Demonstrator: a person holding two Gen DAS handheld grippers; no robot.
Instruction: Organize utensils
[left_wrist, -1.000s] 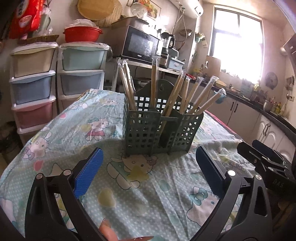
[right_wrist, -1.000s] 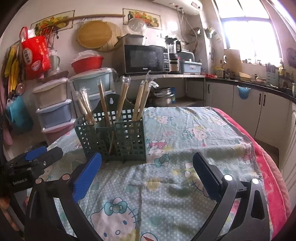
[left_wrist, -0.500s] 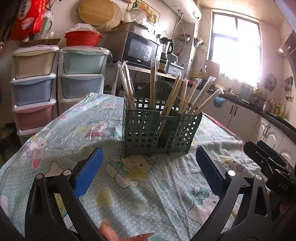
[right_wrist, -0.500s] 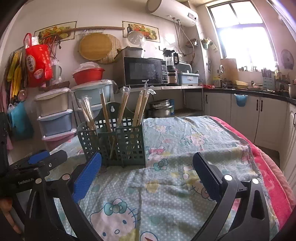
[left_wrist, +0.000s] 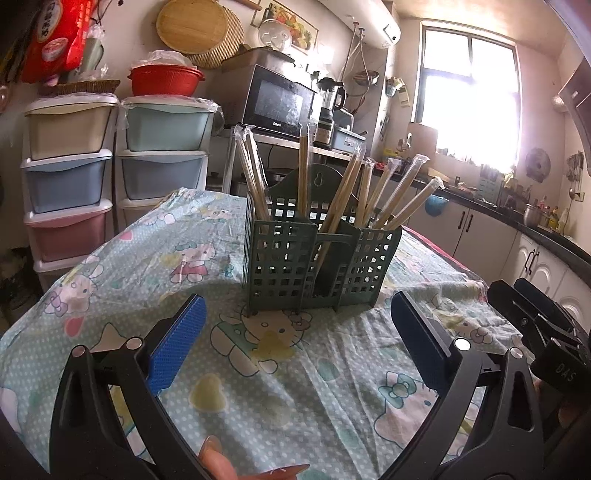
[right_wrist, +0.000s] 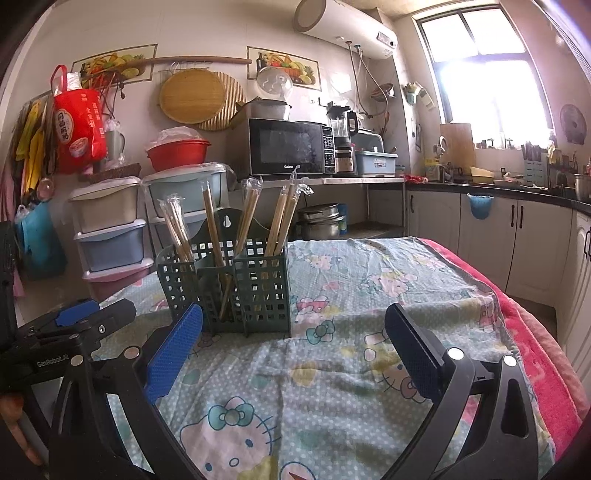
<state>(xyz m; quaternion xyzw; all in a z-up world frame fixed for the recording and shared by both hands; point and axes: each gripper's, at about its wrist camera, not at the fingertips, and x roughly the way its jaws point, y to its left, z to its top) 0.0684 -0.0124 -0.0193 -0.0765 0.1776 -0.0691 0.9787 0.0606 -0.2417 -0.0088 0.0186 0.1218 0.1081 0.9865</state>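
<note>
A dark green lattice utensil caddy (left_wrist: 317, 258) (right_wrist: 236, 284) stands upright on the cartoon-cat tablecloth (left_wrist: 147, 258). Several plastic-wrapped pairs of wooden chopsticks (left_wrist: 373, 195) (right_wrist: 251, 218) lean in its compartments. My left gripper (left_wrist: 295, 325) hangs wide open a short way in front of the caddy, nothing between its blue pads (left_wrist: 177, 339). My right gripper (right_wrist: 291, 339) is open too, just right of the caddy's front, holding nothing. In the right wrist view the left gripper (right_wrist: 74, 321) shows at the left edge. The right gripper's black body (left_wrist: 535, 325) sits at the right edge of the left wrist view.
Stacked plastic drawers (left_wrist: 66, 177) stand behind the table on the left, beside a microwave (right_wrist: 288, 147) on a shelf. White cabinets under a dark counter (right_wrist: 517, 236) run along the right. A pink blanket edge (right_wrist: 535, 350) marks the table's right side.
Both cameras have tilted upward a little, so the caddy sits lower in view. Both grippers stay open and empty. The caddy and chopsticks have not moved.
</note>
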